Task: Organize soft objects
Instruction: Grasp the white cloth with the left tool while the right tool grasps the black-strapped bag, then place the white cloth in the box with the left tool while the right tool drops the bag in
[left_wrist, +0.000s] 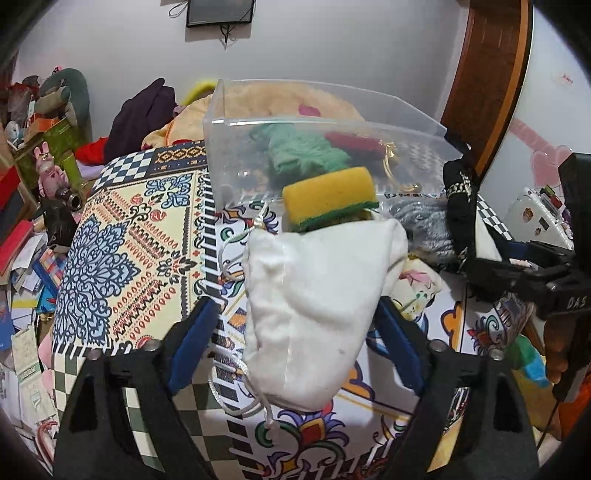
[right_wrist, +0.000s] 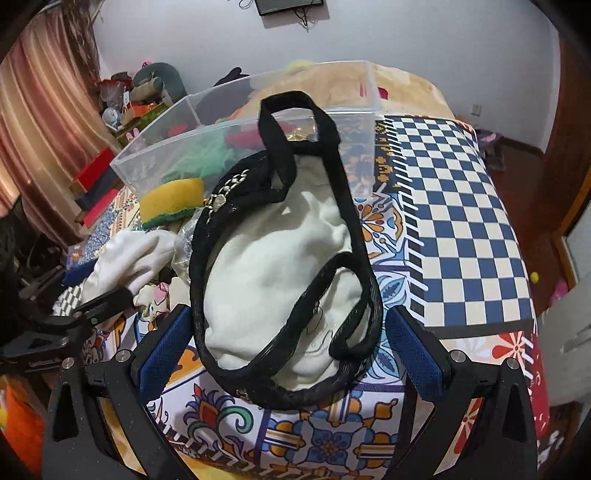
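A white drawstring pouch (left_wrist: 314, 306) lies on the patterned table between the wide-open blue fingers of my left gripper (left_wrist: 299, 336); the fingers stand apart from it. A yellow-green sponge (left_wrist: 328, 199) rests just beyond it against the clear plastic box (left_wrist: 332, 122), which holds green (left_wrist: 299, 155) and red (left_wrist: 354, 144) soft items. My right gripper (right_wrist: 291, 339) is open around a white bag with black straps (right_wrist: 273, 258). The pouch (right_wrist: 129, 258), sponge (right_wrist: 173, 199) and box (right_wrist: 155, 147) also show in the right wrist view.
A grey knit piece (left_wrist: 424, 221) and a floral cloth (left_wrist: 417, 284) lie between the bags. The tablecloth's checkered part (right_wrist: 461, 221) lies to the right. Clutter, boxes and toys (left_wrist: 44, 155) crowd the floor left of the table.
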